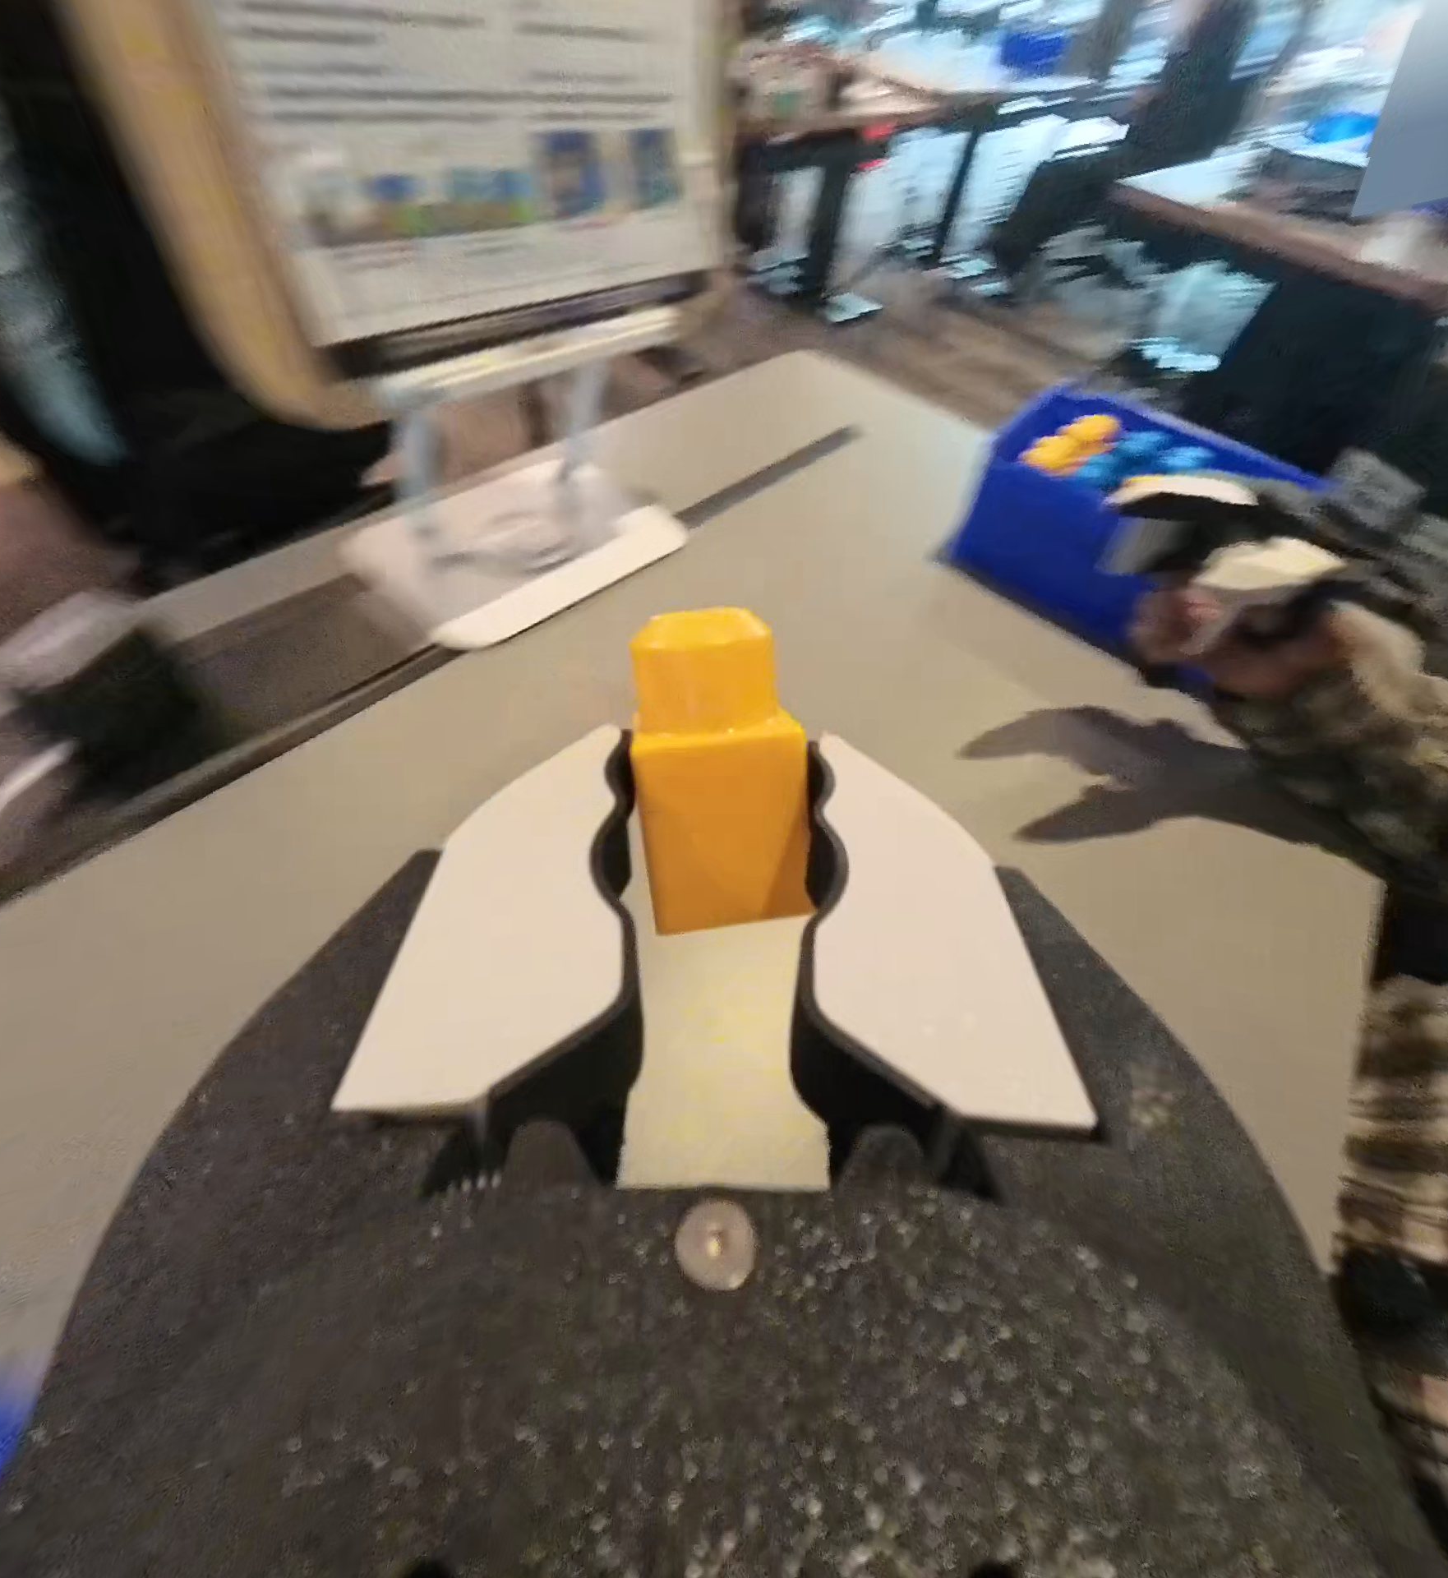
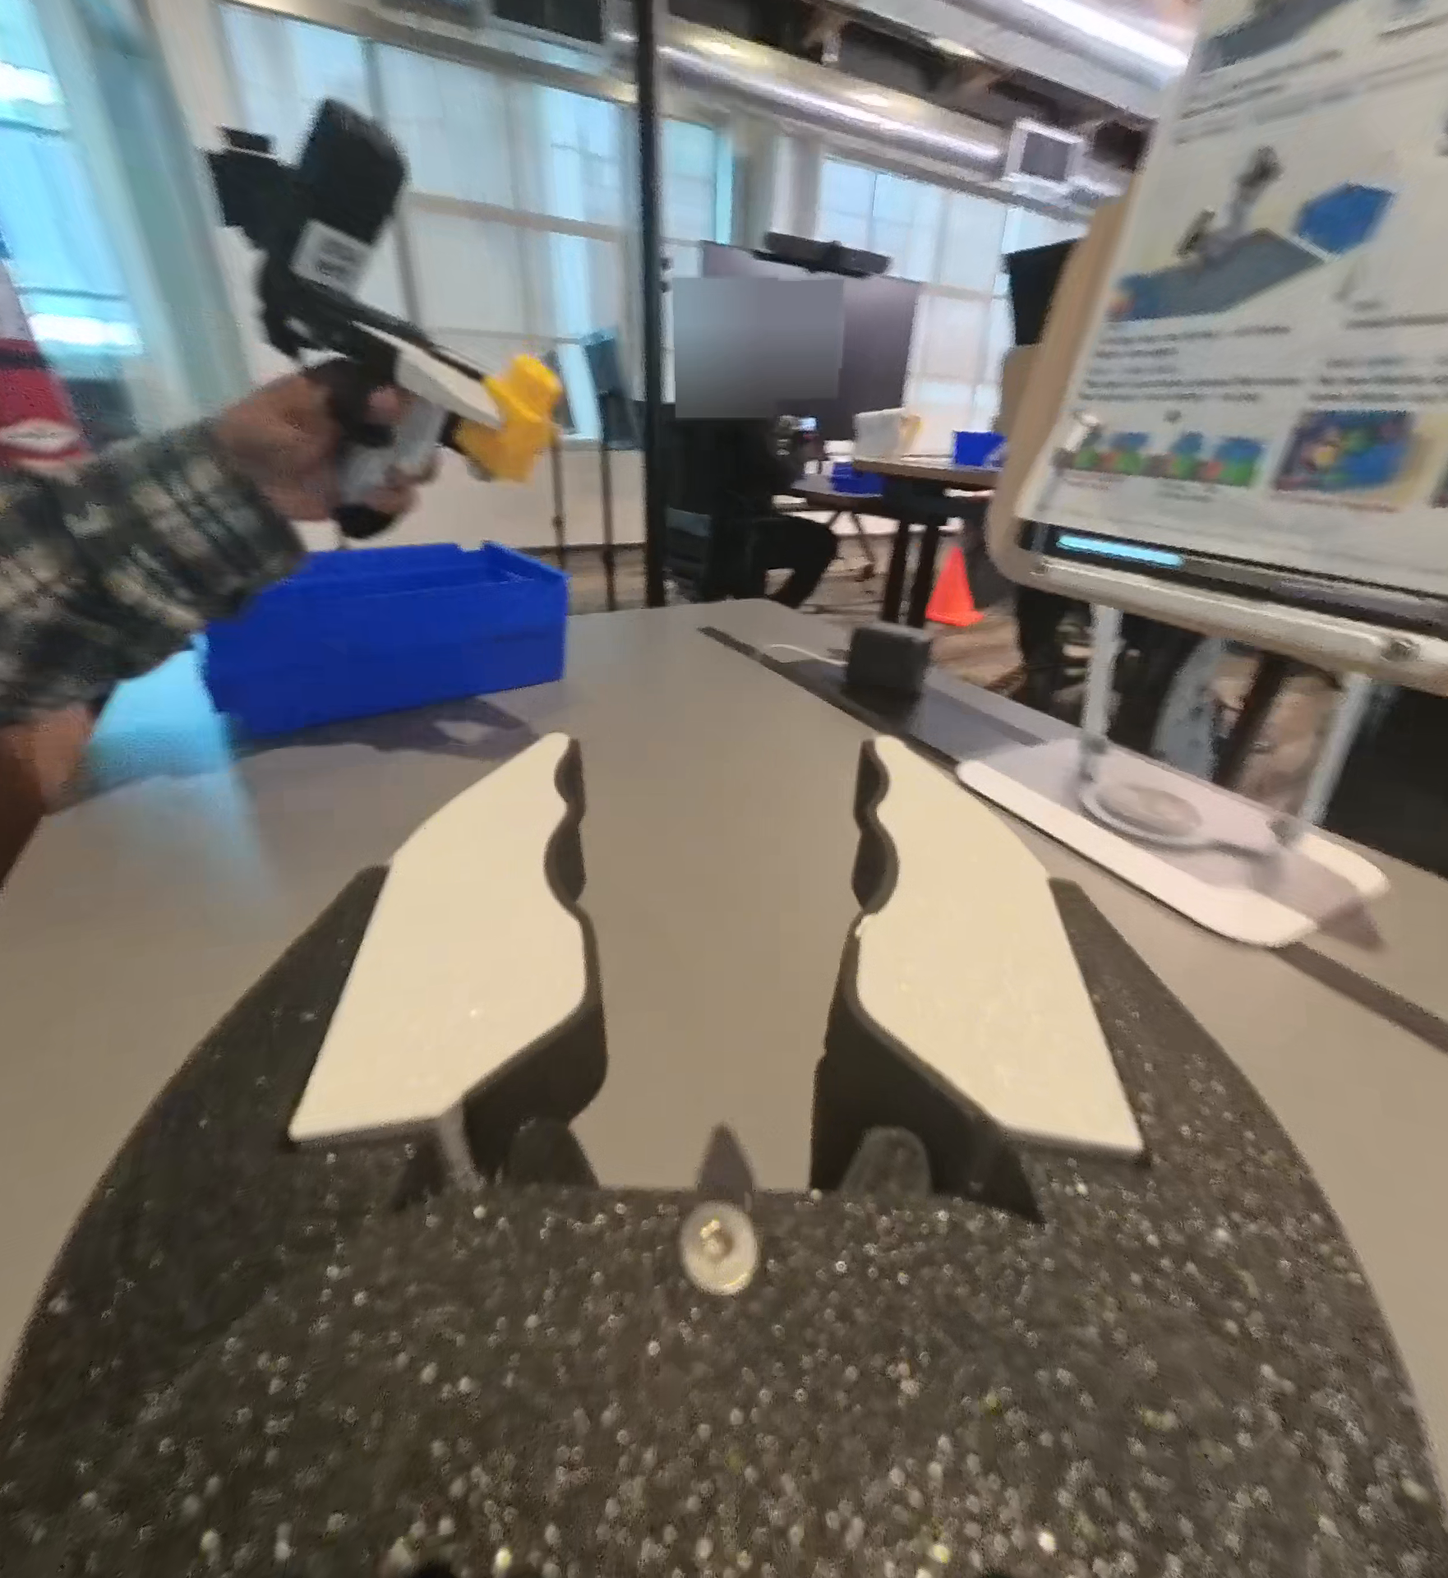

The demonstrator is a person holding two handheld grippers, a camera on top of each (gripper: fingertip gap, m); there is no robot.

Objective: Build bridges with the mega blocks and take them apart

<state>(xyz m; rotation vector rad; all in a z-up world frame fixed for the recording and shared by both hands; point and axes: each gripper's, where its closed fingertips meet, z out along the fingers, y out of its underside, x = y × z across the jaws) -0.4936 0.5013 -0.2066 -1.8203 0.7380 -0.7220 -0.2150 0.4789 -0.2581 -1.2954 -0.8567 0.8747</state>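
Note:
My left gripper (image 1: 719, 760) is shut on a yellow block (image 1: 716, 794), held in the air above the grey table (image 1: 917, 683), stud pointing forward. The same gripper and yellow block (image 2: 514, 417) show in the right wrist view at upper left, above a blue bin (image 2: 388, 632). My right gripper (image 2: 716, 760) is open and empty, low over the table. It also shows at the right of the left wrist view (image 1: 1216, 538), in front of a blue bin (image 1: 1071, 529) holding yellow and blue blocks (image 1: 1075, 444).
A poster on a white stand (image 1: 533, 546) stands at the table's far side, also in the right wrist view (image 2: 1173, 837). A dark groove (image 2: 917, 709) with a small black box (image 2: 887, 662) runs along the table. A seated person and desks are beyond. My right fingertips sit around 30 centimetres from my left ones.

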